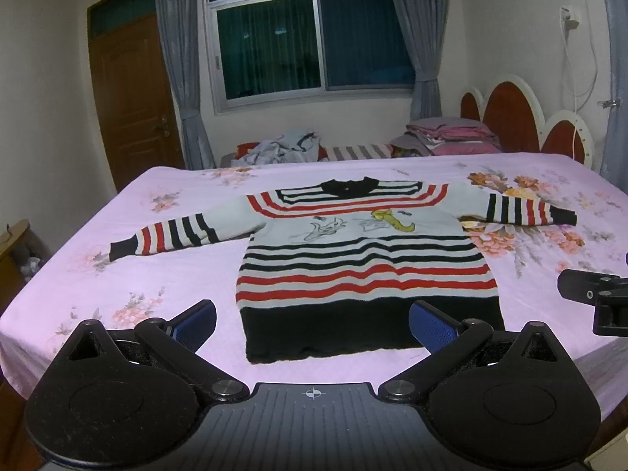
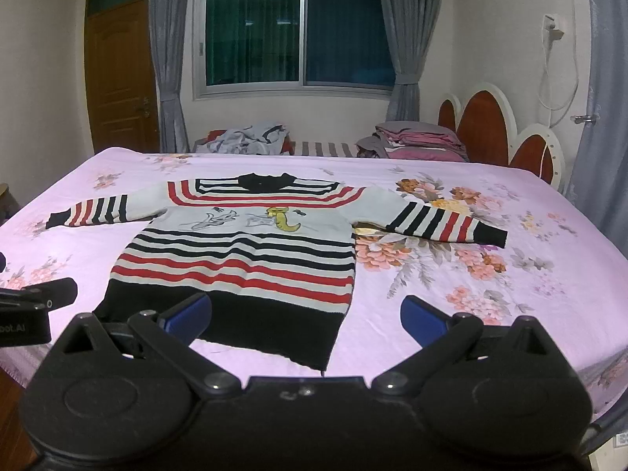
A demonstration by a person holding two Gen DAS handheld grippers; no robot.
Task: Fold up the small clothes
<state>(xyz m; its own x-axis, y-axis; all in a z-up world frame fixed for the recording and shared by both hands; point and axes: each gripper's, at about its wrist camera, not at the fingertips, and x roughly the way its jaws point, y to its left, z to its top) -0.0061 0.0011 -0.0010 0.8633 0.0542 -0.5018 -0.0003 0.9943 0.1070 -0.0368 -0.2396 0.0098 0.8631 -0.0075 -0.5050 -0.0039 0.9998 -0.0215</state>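
Note:
A small striped sweater (image 1: 361, 263), red, black and white with a cartoon print, lies flat on the pink floral bed sheet (image 1: 165, 274), both sleeves spread out. It also shows in the right wrist view (image 2: 243, 259). My left gripper (image 1: 312, 324) is open and empty, hovering before the sweater's black hem. My right gripper (image 2: 306, 314) is open and empty, near the hem's right corner. Each gripper shows at the other view's edge, the right one in the left wrist view (image 1: 592, 302) and the left one in the right wrist view (image 2: 35, 306).
A pile of loose clothes (image 1: 282, 147) and folded pink bedding (image 1: 455, 135) lie beyond the bed's far side. A red and white headboard (image 1: 522, 117) stands at the right. A wooden door (image 1: 133, 98) and a curtained window (image 1: 310, 39) are behind.

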